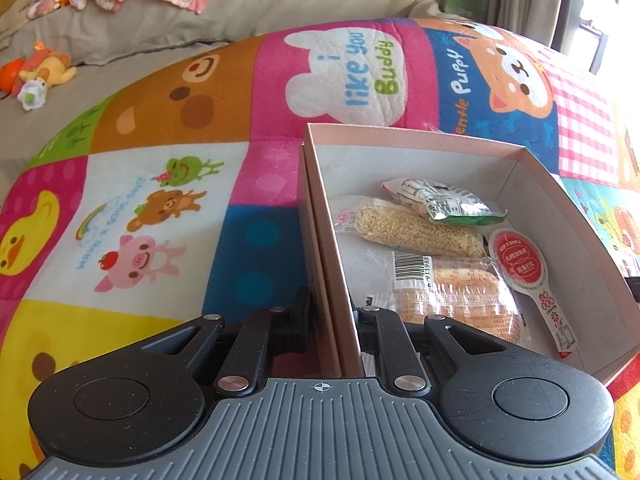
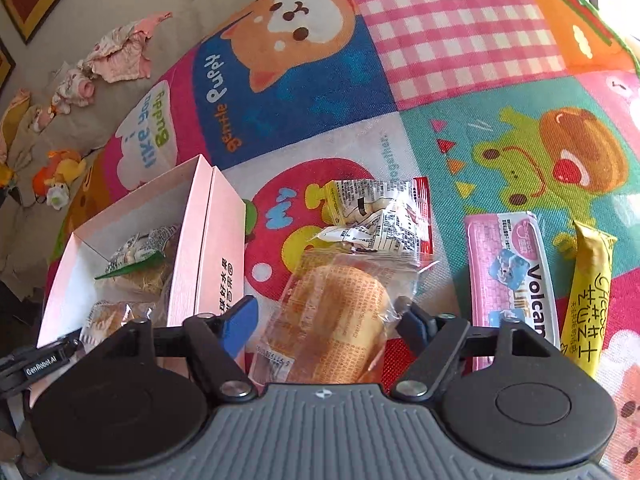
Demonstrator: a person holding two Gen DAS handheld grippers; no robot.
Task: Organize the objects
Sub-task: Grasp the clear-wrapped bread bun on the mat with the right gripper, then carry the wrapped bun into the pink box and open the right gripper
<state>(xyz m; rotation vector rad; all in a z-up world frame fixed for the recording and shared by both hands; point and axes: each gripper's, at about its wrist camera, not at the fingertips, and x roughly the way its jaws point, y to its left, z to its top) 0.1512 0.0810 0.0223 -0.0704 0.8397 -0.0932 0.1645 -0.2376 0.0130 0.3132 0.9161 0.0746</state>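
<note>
The left gripper (image 1: 334, 312) has its jaws clenched on the near wall of the pink box (image 1: 420, 138) — 4 wrapped snacks lie inside. Just beside the box, on the play mat (image 2: 460, 28), the right gripper (image 2: 326, 320) straddles a wrapped bun (image 2: 336, 316), jaws released — pads not pressing it.

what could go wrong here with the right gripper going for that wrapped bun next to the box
1. The right gripper straddles the wrapped bun; its crinkly clear wrapper could slip from the pads, or the soft bun could get squashed.
2. The small printed packets lie against the bun's far end and might drag along.
3. The left gripper pinches only the thin wall of the pink box; a bump while loading could tilt it.
</note>
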